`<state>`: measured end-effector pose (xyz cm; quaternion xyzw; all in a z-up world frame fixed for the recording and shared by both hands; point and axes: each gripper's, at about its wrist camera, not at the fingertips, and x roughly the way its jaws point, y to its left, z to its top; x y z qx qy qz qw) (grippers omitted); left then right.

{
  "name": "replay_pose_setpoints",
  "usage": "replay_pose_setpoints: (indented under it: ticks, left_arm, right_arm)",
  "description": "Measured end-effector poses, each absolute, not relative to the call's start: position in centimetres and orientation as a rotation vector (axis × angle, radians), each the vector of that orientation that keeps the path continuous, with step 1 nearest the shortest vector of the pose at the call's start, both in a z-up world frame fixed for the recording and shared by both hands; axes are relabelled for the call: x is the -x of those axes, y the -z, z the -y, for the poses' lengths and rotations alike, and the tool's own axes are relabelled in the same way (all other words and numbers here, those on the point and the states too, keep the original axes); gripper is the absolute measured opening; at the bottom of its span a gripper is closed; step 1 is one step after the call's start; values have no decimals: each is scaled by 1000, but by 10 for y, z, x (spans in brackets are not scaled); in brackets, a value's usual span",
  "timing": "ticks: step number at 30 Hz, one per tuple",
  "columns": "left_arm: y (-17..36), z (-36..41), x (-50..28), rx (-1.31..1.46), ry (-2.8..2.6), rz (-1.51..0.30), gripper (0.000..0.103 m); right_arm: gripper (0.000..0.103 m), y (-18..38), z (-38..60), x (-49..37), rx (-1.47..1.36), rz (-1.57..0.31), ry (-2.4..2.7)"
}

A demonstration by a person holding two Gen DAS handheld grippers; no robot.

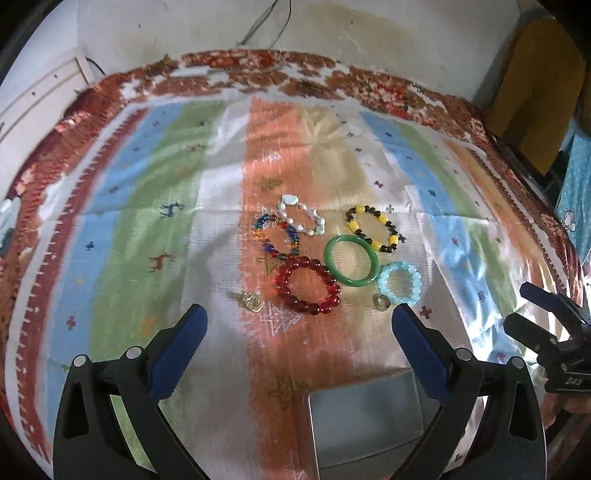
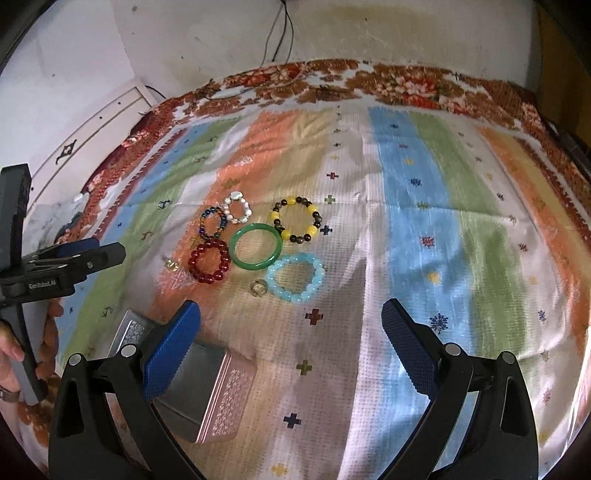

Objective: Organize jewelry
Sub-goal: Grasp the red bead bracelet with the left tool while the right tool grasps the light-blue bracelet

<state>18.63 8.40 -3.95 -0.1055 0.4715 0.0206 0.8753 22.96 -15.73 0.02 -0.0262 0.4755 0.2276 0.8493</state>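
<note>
Blue ribbed pads on black plastic arms fill the bottom of the left wrist view: the left gripper (image 1: 299, 325) has its jaws spread wide with nothing between them. Low in the frame, between the arms, lies a square metal tin (image 1: 365, 417), open and smooth inside. Above it, at the centre, the jewelry sits in a loose cluster on a shiny striped cloth (image 1: 147, 206): a red bead bracelet (image 1: 307, 286) of glossy round beads, a smooth green bangle (image 1: 351, 265) touching it, a pale blue bead bracelet (image 1: 399, 283) to the right, a yellow and dark bead bracelet (image 1: 373, 229) above, a multicoloured bead bracelet (image 1: 275, 236) overlapping a white stone bracelet (image 1: 303, 216) of irregular chunks. Two small rings lie lowest, a clear one (image 1: 253, 302) left and a dull one (image 1: 381, 302) right. At the right edge the right gripper (image 1: 535, 314) shows side-on.

From the right wrist view, the right gripper (image 2: 291, 321) also stands spread and empty. The tin (image 2: 207, 391) at lower left shows embossed patterned sides. The same bracelets lie left of centre. At the left edge a hand (image 2: 22, 350) grips the handle of the other gripper (image 2: 110, 254). The cloth has blue, green, orange and white stripes with tiny crosses, over a red floral blanket (image 2: 406, 88); a stained pale wall (image 2: 369, 33) with a hanging cord stands behind.
</note>
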Motion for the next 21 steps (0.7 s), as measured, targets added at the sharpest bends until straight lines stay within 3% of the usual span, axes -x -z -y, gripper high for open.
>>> replay_pose_setpoints:
  ticks: [17, 21]
  left_arm:
    - [81, -96, -238, 149, -75, -1135, 97]
    - [93, -98, -250, 120, -74, -1166, 88]
  right_arm:
    - [99, 43, 133, -283, 108, -1175, -452]
    - [99, 54, 127, -294, 119, -1211, -450]
